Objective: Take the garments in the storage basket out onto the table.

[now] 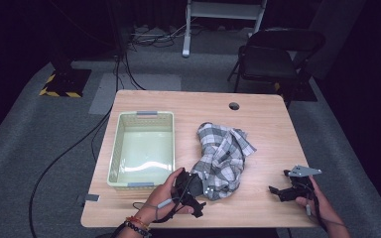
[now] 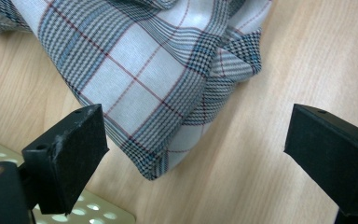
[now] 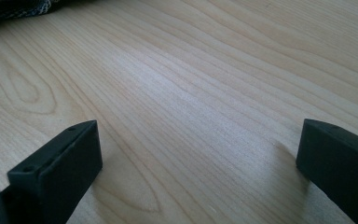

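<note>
A crumpled plaid cloth (image 1: pixel 222 158) in grey, white and blue lies on the middle of the wooden table (image 1: pixel 258 114). My left gripper (image 1: pixel 192 187) sits at the cloth's near left corner, open, with the cloth's folded corner (image 2: pixel 158 158) lying between its wide-spread jaws. In the left gripper view the cloth (image 2: pixel 144 60) spreads across the upper half. My right gripper (image 1: pixel 286 191) rests low over bare wood near the table's front right edge, open with nothing between its jaws. A dark edge of the cloth (image 3: pixel 14 8) shows at the top left of the right gripper view.
A pale green plastic basket (image 1: pixel 124 124), empty, stands on the left half of the table; its perforated rim (image 2: pixel 98 212) shows beside my left jaw. A cable hole (image 1: pixel 234 105) is in the table's far edge. A black chair (image 1: pixel 278 54) stands beyond the table.
</note>
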`<state>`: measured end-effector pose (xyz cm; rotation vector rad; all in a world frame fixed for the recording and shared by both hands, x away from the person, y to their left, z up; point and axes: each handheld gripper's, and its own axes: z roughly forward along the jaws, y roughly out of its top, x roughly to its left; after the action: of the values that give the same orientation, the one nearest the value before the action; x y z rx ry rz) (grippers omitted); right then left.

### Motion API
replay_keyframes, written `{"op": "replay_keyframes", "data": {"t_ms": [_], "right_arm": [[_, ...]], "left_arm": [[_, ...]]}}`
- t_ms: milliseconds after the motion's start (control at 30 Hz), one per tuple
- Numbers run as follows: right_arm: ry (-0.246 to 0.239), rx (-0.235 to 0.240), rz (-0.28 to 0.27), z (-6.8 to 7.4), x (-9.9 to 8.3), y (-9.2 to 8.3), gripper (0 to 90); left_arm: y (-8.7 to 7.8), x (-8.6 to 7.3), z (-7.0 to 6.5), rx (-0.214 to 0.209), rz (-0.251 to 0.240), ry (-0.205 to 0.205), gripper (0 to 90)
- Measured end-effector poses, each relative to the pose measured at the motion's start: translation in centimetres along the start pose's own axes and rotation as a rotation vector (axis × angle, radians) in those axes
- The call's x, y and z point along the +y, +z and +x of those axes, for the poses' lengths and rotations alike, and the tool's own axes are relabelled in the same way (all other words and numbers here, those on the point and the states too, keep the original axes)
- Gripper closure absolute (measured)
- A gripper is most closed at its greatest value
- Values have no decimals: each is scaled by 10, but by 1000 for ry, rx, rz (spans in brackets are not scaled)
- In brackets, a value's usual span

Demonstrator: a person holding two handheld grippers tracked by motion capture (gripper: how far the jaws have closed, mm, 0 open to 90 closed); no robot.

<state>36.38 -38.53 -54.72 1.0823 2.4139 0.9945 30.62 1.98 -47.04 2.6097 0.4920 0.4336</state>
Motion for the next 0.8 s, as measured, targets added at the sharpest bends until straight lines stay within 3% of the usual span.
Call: {"op": "replay_keyframes", "data": {"t_ms": [267, 367, 800], "right_arm": [[0, 0, 0, 0, 0, 0, 1], [0, 0, 0, 0, 0, 0, 1], [0, 0, 0, 0, 0, 0, 1]], "left_arm": [[-5, -13, -4, 11, -17, 15, 56], [-8, -19, -5, -7, -26, 12, 55], [-15, -48, -5, -14, 11, -20, 58]]}}
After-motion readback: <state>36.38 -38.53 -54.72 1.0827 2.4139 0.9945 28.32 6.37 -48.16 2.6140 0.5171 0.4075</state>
